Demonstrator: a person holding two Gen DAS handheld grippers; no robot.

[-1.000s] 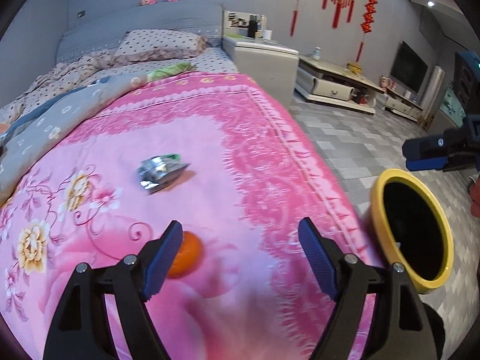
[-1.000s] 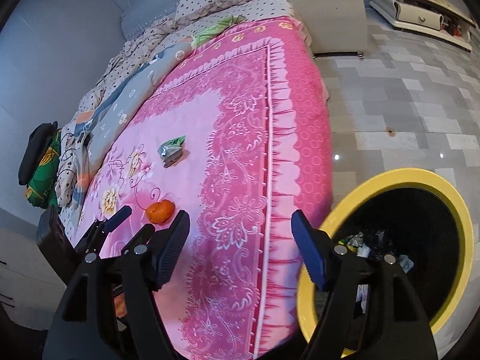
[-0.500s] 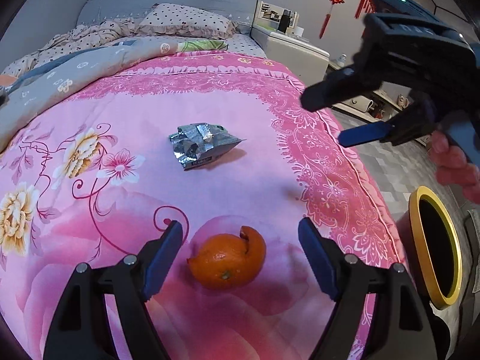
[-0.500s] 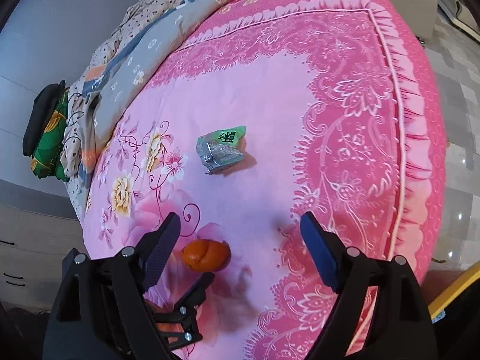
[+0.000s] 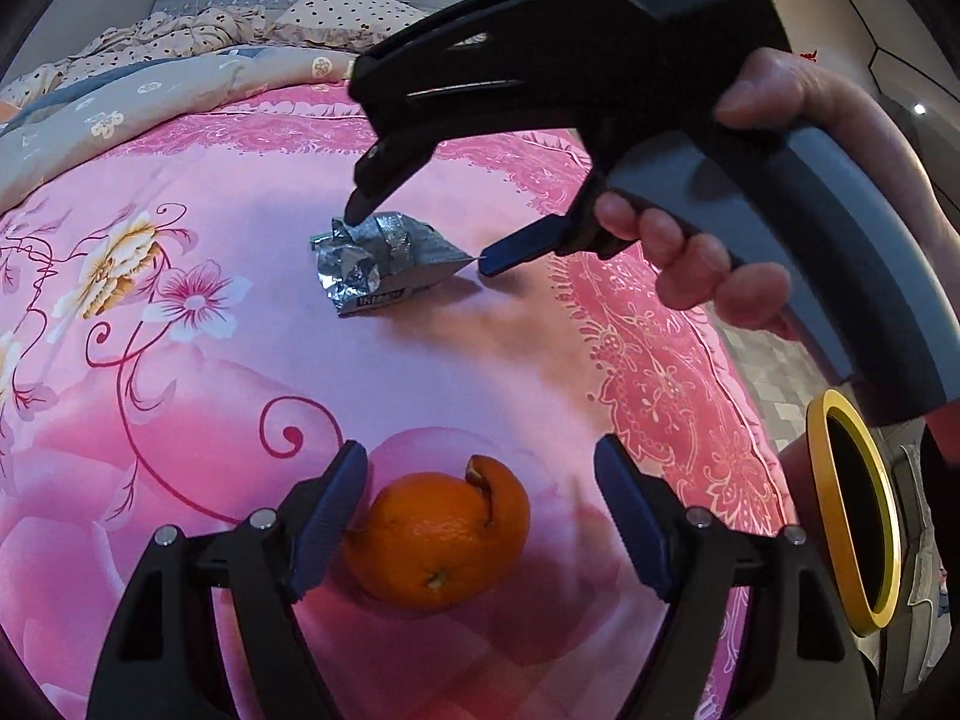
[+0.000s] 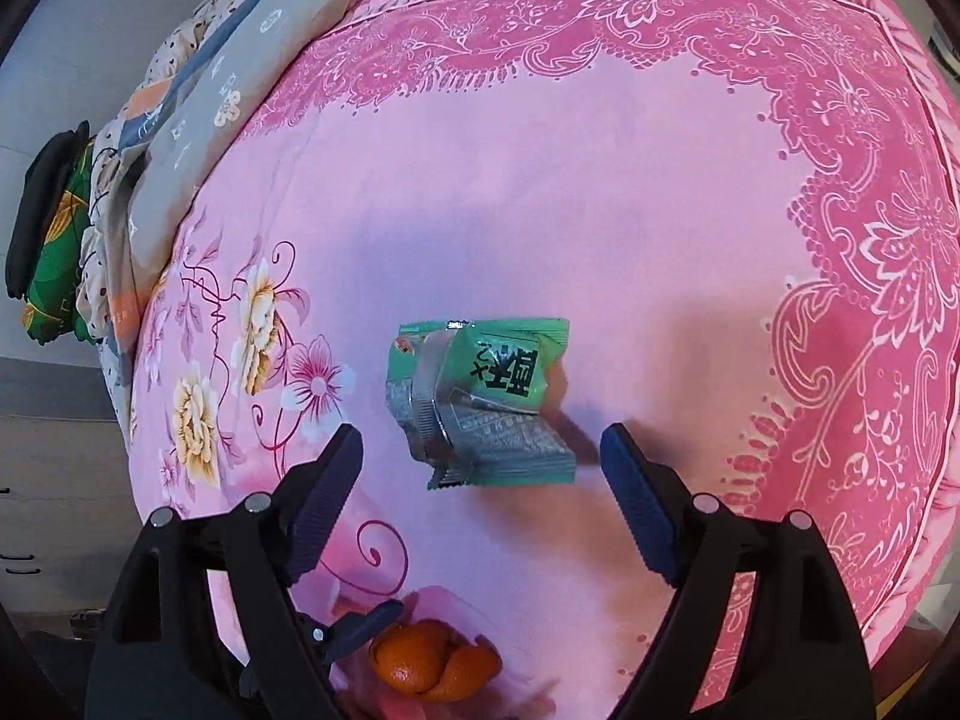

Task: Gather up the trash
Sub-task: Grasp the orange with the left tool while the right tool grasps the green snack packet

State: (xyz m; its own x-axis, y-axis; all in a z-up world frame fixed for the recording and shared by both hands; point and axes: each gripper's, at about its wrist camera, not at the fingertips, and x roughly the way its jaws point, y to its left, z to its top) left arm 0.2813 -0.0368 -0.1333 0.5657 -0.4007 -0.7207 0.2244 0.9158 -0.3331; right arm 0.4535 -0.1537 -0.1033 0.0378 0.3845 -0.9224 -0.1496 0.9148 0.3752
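An orange peel shell (image 5: 438,540) lies on the pink floral bedspread (image 5: 420,372), between the fingers of my left gripper (image 5: 480,462). Its jaws are closing; the left pad is near the peel and the right pad stands clear of it. A crumpled green and silver snack wrapper (image 6: 480,402) lies farther up the bed. My right gripper (image 6: 480,438) hangs open over it, one finger at each end, not pressing. In the left wrist view the right gripper (image 5: 420,240) straddles the wrapper (image 5: 378,264). The peel (image 6: 432,666) also shows in the right wrist view.
A yellow-rimmed bin (image 5: 815,468) stands on the tiled floor at the bed's right edge. A grey quilt (image 5: 150,108) and dotted pillows (image 5: 348,12) lie at the head of the bed. A hand (image 5: 708,264) holds the right gripper's handle.
The right gripper swung from above the bin across the bed and came down over the wrapper. The left gripper sank toward the orange peel, which now sits between its fingers.
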